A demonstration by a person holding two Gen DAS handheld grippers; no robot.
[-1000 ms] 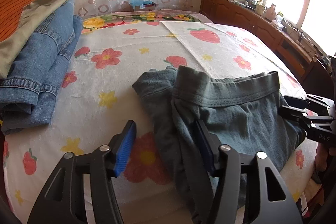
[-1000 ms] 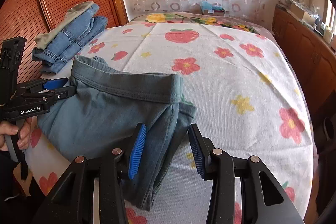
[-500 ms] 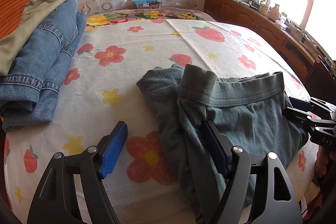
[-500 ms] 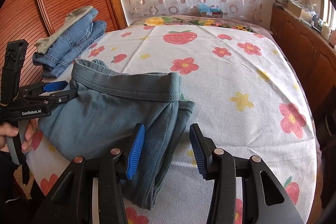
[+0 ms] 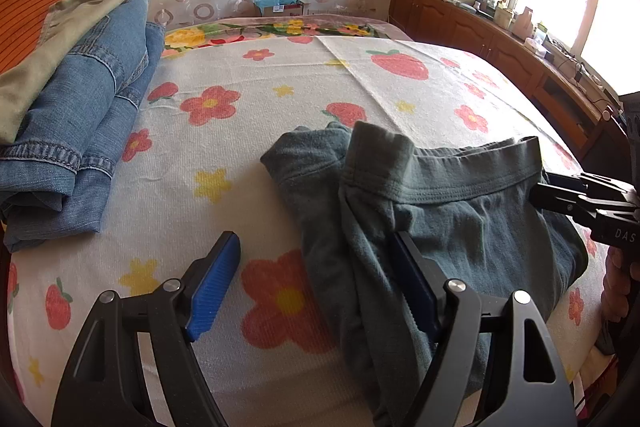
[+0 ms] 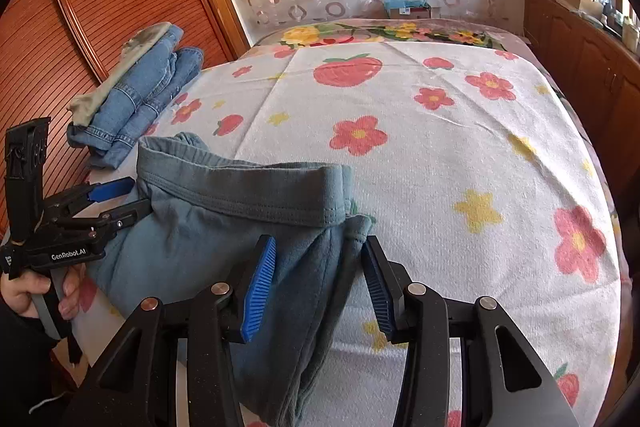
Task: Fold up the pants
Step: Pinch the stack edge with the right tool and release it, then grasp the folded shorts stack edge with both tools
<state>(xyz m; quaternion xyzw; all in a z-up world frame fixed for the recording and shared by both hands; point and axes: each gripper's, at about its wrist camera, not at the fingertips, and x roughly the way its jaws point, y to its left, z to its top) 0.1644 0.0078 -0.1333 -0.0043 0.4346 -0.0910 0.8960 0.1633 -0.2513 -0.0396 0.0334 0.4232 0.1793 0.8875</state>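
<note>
We see the grey-green pants (image 5: 460, 223) lying folded on the near edge of the bed (image 5: 360, 99), waistband facing the far end, with a bunched layer spilling over the front edge. The bed carries a white cover printed with flowers and strawberries. The left claw (image 5: 316, 283) stands wide apart: its left pad (image 5: 214, 287) hangs over bare cover, clear of the cloth, while its right pad (image 5: 412, 287) lies against or under the left fold of the pants; nothing is pinched between them. In the right wrist view, the right claw (image 6: 320, 287) is partly spread and straddles the right edge of the pants (image 6: 240, 227), where the cloth drops over the bed's edge; the cloth lies between the pads, but a gap shows at the right pad (image 6: 378, 291), so no grip is evident. The same view shows the left claw (image 6: 120, 201) at the far left, held in a hand (image 6: 36, 287), its tips at the pants' left end. A stack of folded jeans (image 5: 80, 131), topped by an olive garment (image 5: 52, 47), rests at the left side of the bed, well apart from the pants. A wooden cabinet (image 5: 500, 39) runs along the right wall beneath a bright window.
</note>
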